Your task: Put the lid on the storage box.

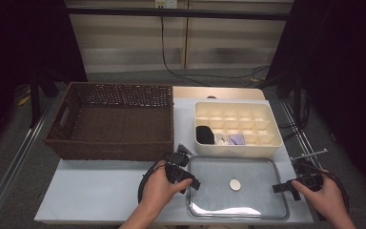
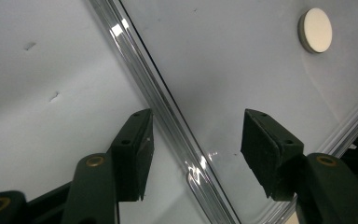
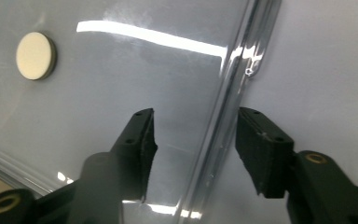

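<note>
A clear lid with a round knob lies flat at the table's near right corner. Its left rim is straddled by the left gripper, its right rim by the right gripper, jaws apart, nothing clamped. Both rims should be pinched evenly before lifting level.

Black tongs, brass-ringed screw holes, looping black cables; bare forearms, no sleeves.
</note>
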`<action>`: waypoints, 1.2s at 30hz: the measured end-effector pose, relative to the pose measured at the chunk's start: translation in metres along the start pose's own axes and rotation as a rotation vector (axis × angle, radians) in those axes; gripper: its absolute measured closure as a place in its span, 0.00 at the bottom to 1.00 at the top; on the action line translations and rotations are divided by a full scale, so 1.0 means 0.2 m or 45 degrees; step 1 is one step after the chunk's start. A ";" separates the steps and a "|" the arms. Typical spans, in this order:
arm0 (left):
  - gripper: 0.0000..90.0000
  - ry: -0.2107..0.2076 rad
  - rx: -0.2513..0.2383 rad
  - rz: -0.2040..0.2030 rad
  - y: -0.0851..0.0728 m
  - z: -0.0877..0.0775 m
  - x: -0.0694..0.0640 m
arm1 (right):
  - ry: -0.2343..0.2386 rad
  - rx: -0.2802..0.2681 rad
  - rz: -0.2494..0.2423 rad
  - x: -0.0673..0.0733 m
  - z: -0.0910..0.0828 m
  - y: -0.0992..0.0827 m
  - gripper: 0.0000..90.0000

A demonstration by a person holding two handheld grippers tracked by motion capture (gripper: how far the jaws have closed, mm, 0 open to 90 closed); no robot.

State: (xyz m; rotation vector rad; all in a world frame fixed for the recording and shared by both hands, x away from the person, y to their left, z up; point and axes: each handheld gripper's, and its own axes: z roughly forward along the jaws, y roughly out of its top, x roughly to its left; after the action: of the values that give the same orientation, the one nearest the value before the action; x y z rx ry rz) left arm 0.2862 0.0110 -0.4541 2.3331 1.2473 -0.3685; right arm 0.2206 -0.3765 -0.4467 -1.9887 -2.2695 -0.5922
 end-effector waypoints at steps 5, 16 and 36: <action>0.49 0.055 0.004 -0.046 0.01 0.01 -0.03 | 0.010 0.017 -0.002 -0.01 0.00 0.01 0.55; 0.53 0.070 0.015 -0.099 0.02 0.01 -0.03 | 0.015 0.034 0.023 -0.01 0.00 0.01 0.57; 0.76 0.058 -0.061 -0.230 -0.02 0.00 0.02 | 0.082 0.007 0.161 -0.06 0.01 0.00 0.71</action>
State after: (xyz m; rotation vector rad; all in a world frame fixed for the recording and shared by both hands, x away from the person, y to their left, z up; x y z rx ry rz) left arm 0.2858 0.0162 -0.4571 2.2064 1.4774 -0.3421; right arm 0.2233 -0.3871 -0.4522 -2.0605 -2.0883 -0.6272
